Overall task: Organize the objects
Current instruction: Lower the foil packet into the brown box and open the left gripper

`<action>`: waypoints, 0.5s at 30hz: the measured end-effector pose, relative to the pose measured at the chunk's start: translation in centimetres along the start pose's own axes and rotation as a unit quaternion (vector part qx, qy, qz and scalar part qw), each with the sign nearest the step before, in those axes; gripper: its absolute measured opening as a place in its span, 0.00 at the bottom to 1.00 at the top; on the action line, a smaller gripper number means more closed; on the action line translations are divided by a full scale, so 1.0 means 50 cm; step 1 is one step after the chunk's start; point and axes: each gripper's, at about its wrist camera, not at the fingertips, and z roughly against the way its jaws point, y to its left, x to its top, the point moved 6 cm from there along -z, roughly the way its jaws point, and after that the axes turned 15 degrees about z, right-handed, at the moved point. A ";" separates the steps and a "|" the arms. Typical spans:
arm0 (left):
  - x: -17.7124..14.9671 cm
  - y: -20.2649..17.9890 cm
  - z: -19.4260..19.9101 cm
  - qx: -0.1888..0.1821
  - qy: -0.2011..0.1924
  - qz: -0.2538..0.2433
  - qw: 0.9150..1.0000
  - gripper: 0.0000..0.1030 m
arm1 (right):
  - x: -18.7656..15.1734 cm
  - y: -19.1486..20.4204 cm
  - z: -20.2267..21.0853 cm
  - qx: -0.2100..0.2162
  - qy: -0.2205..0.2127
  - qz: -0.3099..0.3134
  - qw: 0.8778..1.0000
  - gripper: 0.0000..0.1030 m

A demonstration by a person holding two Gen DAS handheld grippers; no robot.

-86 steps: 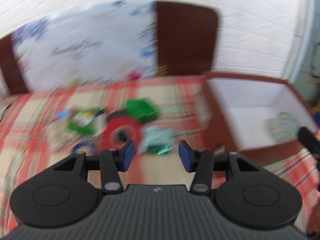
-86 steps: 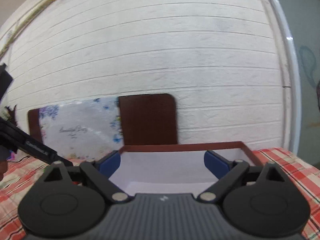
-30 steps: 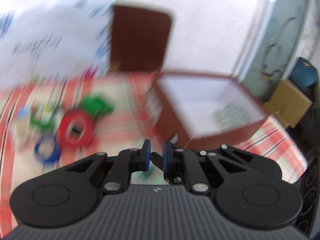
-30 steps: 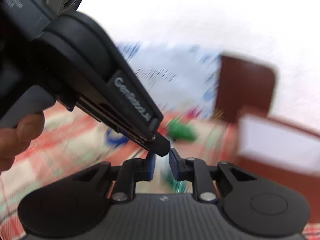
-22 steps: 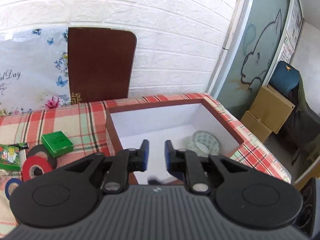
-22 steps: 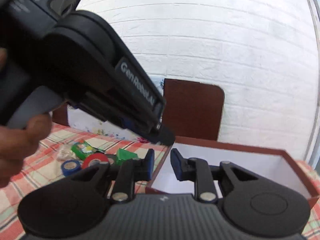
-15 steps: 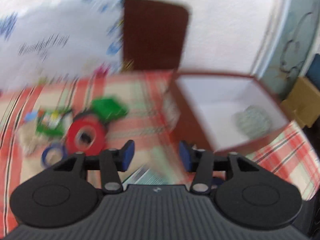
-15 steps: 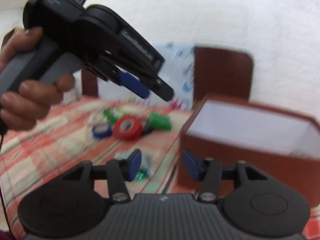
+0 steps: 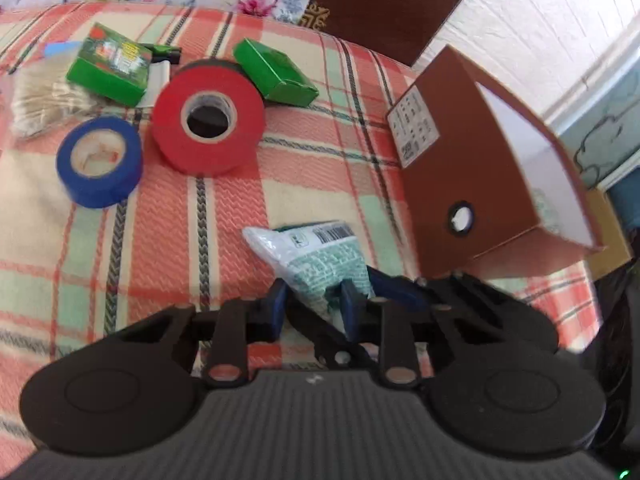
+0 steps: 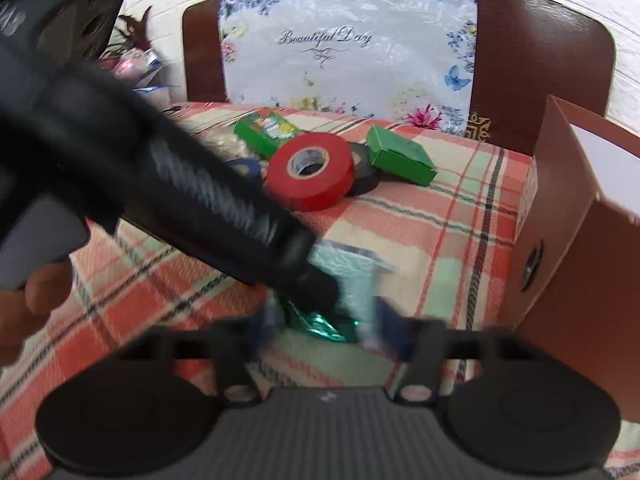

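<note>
Home room: plaid tablecloth (image 9: 320,152), floral chair cover (image 10: 348,52), white brick wall (image 9: 560,12).

Ahead of my tongs I count three tape rolls: one red (image 9: 208,126), one blue (image 9: 99,161), and one black (image 10: 365,172) tucked behind the red. Two green boxes (image 9: 274,73) (image 9: 109,69) lie beyond them. One pale green packet (image 9: 316,258) sits right at my tips, and one brown box (image 9: 460,168) stands to their right.
</note>
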 end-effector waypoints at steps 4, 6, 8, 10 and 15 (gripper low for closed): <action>-0.007 -0.062 0.086 -0.043 -0.052 -0.056 0.996 0.28 | 0.016 0.016 0.059 -0.055 -0.045 0.016 0.997 0.40; -0.001 -0.115 0.120 -0.072 -0.076 -0.083 0.991 0.28 | 0.032 0.015 0.114 -0.102 -0.084 0.029 0.991 0.40; 0.002 -0.175 0.140 -0.095 -0.093 -0.122 0.984 0.28 | 0.043 -0.004 0.166 -0.151 -0.119 0.029 0.981 0.41; 0.004 -0.244 0.129 -0.106 -0.099 -0.155 0.977 0.29 | 0.047 -0.038 0.207 -0.198 -0.138 0.021 0.970 0.41; 0.008 -0.359 0.026 -0.095 -0.078 -0.184 0.975 0.36 | 0.011 -0.163 0.244 -0.264 -0.120 -0.023 0.957 0.50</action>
